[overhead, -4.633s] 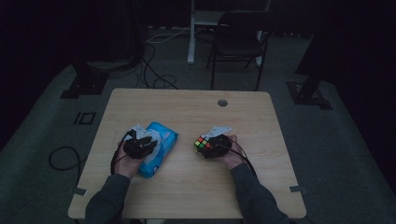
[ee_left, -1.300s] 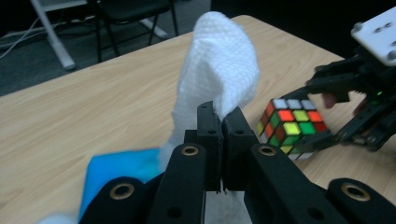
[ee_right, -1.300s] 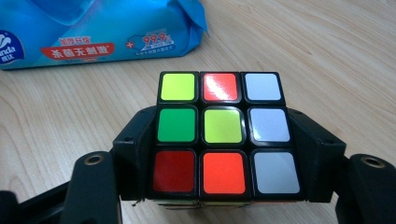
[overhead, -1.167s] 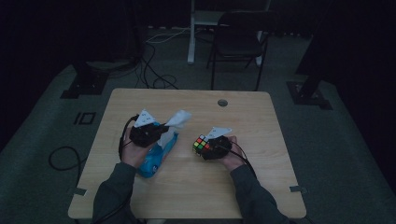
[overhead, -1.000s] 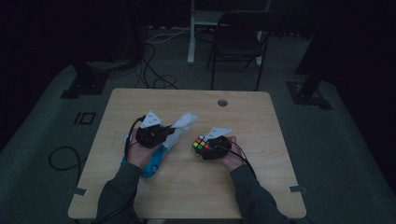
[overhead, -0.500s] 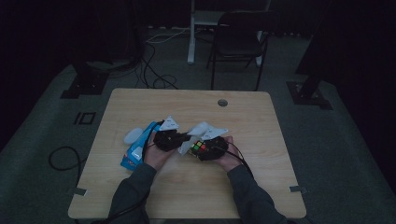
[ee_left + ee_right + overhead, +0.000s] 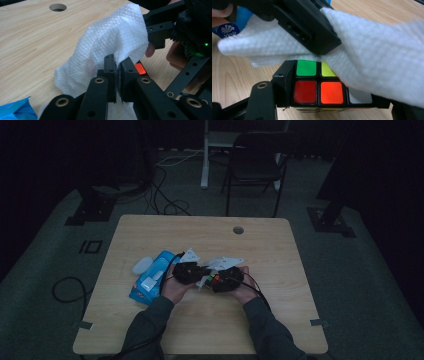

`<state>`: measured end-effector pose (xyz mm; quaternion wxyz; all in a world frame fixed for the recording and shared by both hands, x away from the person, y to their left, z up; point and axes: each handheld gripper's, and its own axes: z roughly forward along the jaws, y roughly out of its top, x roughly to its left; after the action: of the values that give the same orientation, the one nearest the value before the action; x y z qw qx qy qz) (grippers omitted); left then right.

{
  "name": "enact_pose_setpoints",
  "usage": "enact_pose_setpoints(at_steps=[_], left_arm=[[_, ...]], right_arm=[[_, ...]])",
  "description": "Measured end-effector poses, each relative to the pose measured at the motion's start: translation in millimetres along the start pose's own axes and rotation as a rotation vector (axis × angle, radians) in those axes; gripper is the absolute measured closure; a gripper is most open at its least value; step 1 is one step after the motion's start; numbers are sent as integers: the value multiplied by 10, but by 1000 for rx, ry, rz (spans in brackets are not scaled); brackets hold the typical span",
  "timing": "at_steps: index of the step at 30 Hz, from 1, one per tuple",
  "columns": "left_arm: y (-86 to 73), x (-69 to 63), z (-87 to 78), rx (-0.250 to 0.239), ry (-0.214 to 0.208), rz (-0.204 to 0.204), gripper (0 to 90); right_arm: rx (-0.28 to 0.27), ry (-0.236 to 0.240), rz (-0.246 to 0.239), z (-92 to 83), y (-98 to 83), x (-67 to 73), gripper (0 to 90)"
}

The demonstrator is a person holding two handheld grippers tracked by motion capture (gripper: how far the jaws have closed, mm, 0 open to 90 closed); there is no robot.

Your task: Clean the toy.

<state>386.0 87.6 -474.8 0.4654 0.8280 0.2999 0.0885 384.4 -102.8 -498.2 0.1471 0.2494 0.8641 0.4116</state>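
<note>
At the middle of a wooden bench (image 7: 150, 330), the right gripper (image 7: 216, 281) is clamped on a puzzle cube (image 7: 319, 87) with red, orange, green and yellow stickers, holding it just above the benchtop. The left gripper (image 7: 118, 67) pinches a white wet wipe (image 7: 110, 42) between jaws that have just been easing apart a little, the wipe draped over the cube's top. The wiping step looks under way; next the wipe must be rubbed across the cube's faces. A blue wipe packet (image 7: 151, 282) lies left.
</note>
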Motion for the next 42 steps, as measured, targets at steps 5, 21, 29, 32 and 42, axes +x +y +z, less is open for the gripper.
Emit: enact_pose_setpoints(at_steps=[5,21,29,32,42], left_arm=[[7,-17,1,1,-16,-1,755],[55,-48,-143,-70,-139,-17,591],[88,-3,-230,-105,-144,-35,625],[81,38,-216,-90,-99,-66,710],[-5,87,-60,-8,-52,-96,797]], right_arm=[[-2,2,9,0,-12,-2,337],[-14,-3,25,-33,-46,-51,337],[-17,-4,22,-35,-52,-57,337],[-19,-4,26,-38,-51,-51,337],[-26,2,20,-37,-26,-28,338]])
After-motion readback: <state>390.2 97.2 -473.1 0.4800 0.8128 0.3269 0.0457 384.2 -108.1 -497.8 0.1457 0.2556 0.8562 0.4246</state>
